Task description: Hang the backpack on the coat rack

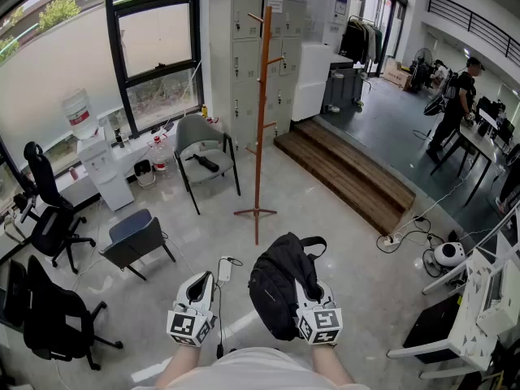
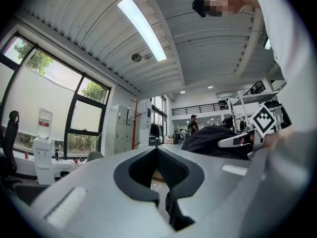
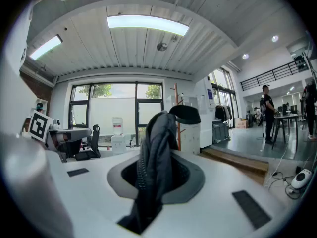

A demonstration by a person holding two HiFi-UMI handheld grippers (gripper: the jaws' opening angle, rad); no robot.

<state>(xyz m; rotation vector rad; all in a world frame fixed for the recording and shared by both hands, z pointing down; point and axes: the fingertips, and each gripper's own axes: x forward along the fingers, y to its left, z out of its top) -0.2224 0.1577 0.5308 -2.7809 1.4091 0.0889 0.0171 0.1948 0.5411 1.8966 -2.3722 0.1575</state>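
Note:
A black backpack (image 1: 278, 285) hangs from my right gripper (image 1: 307, 292), low in the head view. In the right gripper view the jaws are shut on a fold of the backpack's fabric (image 3: 152, 152), and its loop handle (image 3: 184, 114) sticks up above them. My left gripper (image 1: 200, 279) is held beside it on the left. Its jaws meet at the tips with nothing between them (image 2: 157, 148). The backpack (image 2: 210, 140) shows to the right in the left gripper view. The wooden coat rack (image 1: 261, 112) stands ahead on the floor, apart from both grippers.
A grey chair (image 1: 203, 149) and grey lockers (image 1: 258, 47) stand by the rack. A wooden step (image 1: 349, 173) runs to the right. Black office chairs (image 1: 49, 218) and a low folded seat (image 1: 136, 238) are at the left. A white plug with cables (image 1: 225, 270) lies on the floor. A person (image 1: 455, 108) stands far right.

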